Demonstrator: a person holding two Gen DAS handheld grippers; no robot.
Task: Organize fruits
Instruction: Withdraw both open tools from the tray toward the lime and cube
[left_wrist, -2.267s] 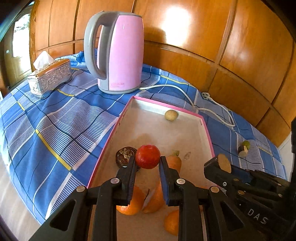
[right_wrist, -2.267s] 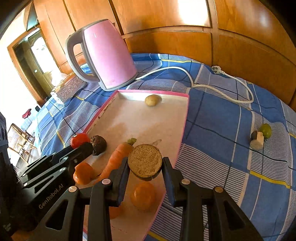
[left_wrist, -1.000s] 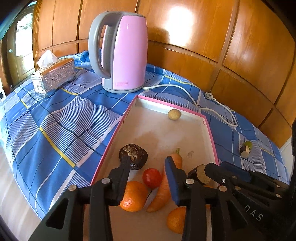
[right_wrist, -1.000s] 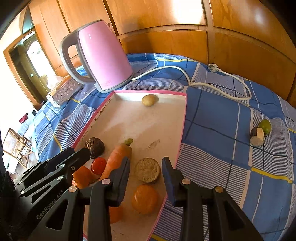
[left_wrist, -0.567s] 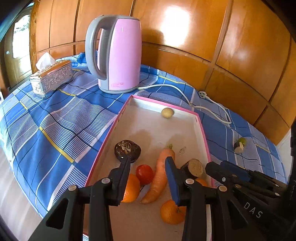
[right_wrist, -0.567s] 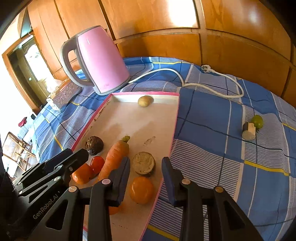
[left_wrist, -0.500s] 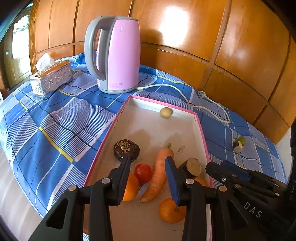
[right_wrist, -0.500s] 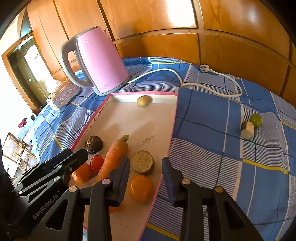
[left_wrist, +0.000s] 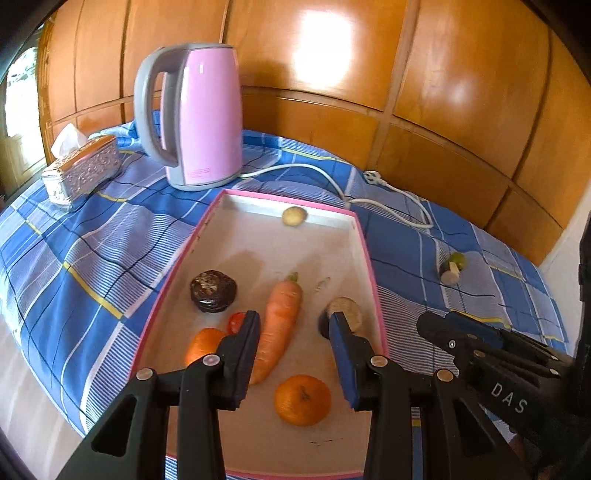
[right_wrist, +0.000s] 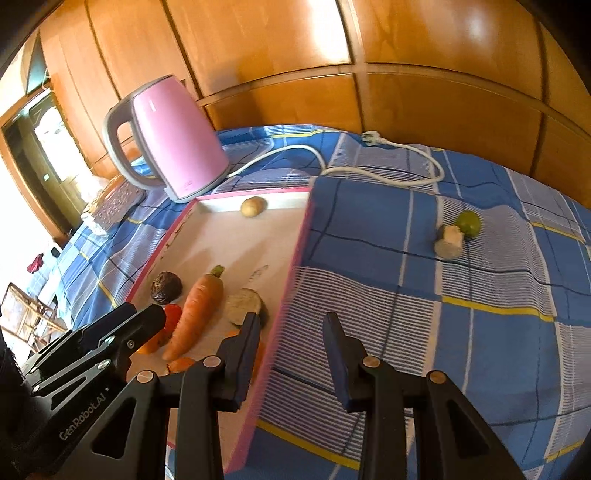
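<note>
A pink-rimmed tray (left_wrist: 371, 266) (right_wrist: 295, 258) lies on the blue checked cloth. In it are a carrot (left_wrist: 280, 317) (right_wrist: 197, 310), a red tomato (left_wrist: 236, 320), a dark fruit (left_wrist: 213, 291) (right_wrist: 166, 287), oranges (left_wrist: 303, 404), a cut brown fruit (left_wrist: 345, 314) (right_wrist: 243, 301) and a small potato (left_wrist: 293, 216) (right_wrist: 253, 206). My left gripper (left_wrist: 293, 332) is open and empty above the tray's near end. My right gripper (right_wrist: 290, 334) is open and empty over the tray's right rim. A green lime (right_wrist: 468, 222) (left_wrist: 458, 259) and a cut piece (right_wrist: 448, 240) lie on the cloth at the right.
A pink kettle (left_wrist: 195, 118) (right_wrist: 173, 142) stands behind the tray, its white cord (left_wrist: 388, 195) (right_wrist: 384, 173) trailing right. A silver tissue box (left_wrist: 81, 168) sits at the far left. Wooden panels (left_wrist: 369, 74) back the table.
My left gripper let go of the tomato and my right let go of the cut fruit; both lie in the tray. Both grippers pulled back and up, the right one swinging right.
</note>
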